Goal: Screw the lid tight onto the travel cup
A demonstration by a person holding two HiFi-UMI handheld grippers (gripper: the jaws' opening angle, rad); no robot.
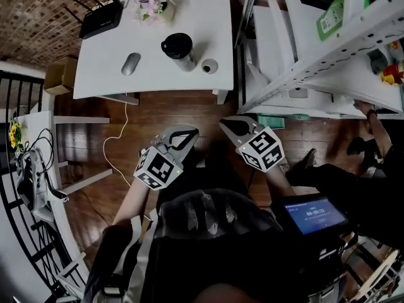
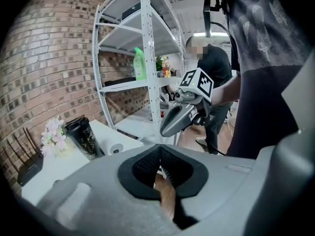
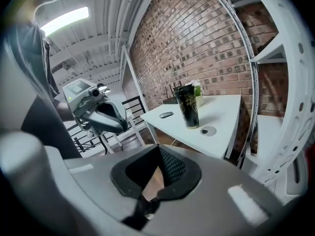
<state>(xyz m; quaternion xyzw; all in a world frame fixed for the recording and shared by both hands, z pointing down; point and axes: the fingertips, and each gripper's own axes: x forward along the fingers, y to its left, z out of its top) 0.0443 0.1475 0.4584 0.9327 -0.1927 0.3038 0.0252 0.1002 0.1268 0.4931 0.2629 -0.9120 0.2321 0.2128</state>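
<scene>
The black travel cup (image 1: 178,48) stands upright on the white table (image 1: 101,74), with a black lid on its top. It also shows in the left gripper view as cup (image 2: 81,136) and in the right gripper view as cup (image 3: 187,105). My left gripper (image 1: 183,136) and right gripper (image 1: 235,128) hang side by side over the wooden floor, short of the table's near edge and apart from the cup. Both are shut and hold nothing, as seen at the left gripper (image 2: 160,146) and the right gripper (image 3: 158,146).
On the table lie a grey mouse (image 1: 130,64), a small round grey disc (image 1: 209,65), a pot of flowers (image 1: 153,2) and a black router (image 1: 101,19). A white metal shelf rack (image 1: 315,55) stands right of the table. A person (image 2: 216,77) stands behind.
</scene>
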